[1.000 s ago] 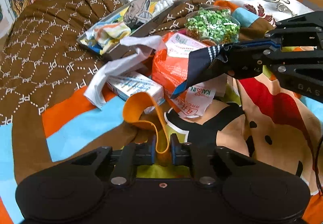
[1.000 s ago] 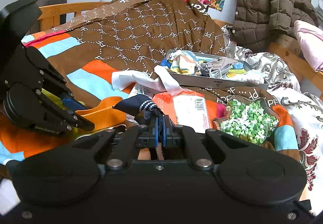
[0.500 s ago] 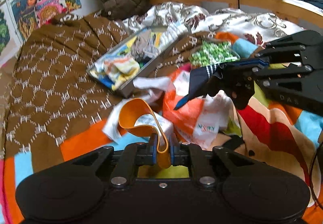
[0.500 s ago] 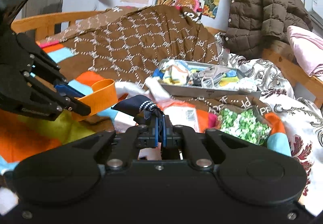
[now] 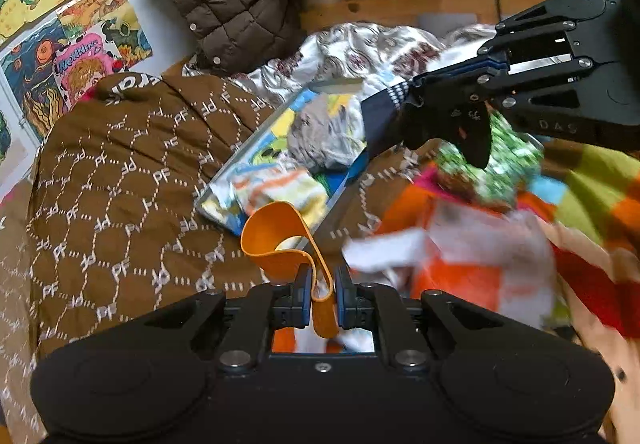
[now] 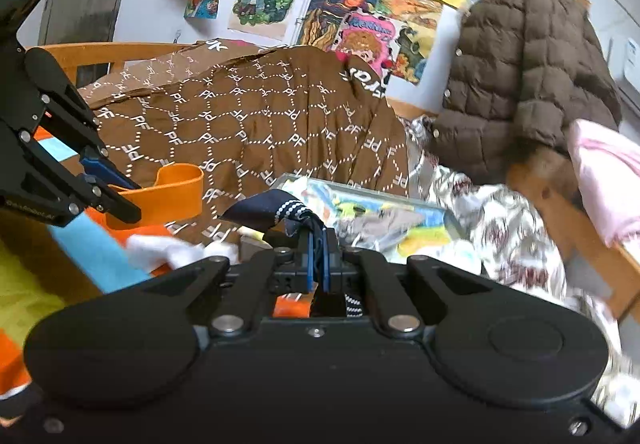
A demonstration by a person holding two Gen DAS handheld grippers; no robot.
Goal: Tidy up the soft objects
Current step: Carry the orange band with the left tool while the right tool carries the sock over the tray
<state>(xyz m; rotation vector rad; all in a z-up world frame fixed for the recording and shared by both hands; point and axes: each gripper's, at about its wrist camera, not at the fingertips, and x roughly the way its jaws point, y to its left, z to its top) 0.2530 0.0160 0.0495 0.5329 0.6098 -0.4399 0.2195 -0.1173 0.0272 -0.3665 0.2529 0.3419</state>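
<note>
On bed: tray (image 5: 224, 186) of cloths (image 5: 320, 136)

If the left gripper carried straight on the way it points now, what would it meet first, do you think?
Probably the tray of folded cloths lying on the brown quilt: the left gripper, shut on an orange band, points at the tray's near corner. Depth is hard to judge.

Home bedroom: bed w/ quilts (image 6: 256, 116), wall posters (image 6: 352, 20).
</note>
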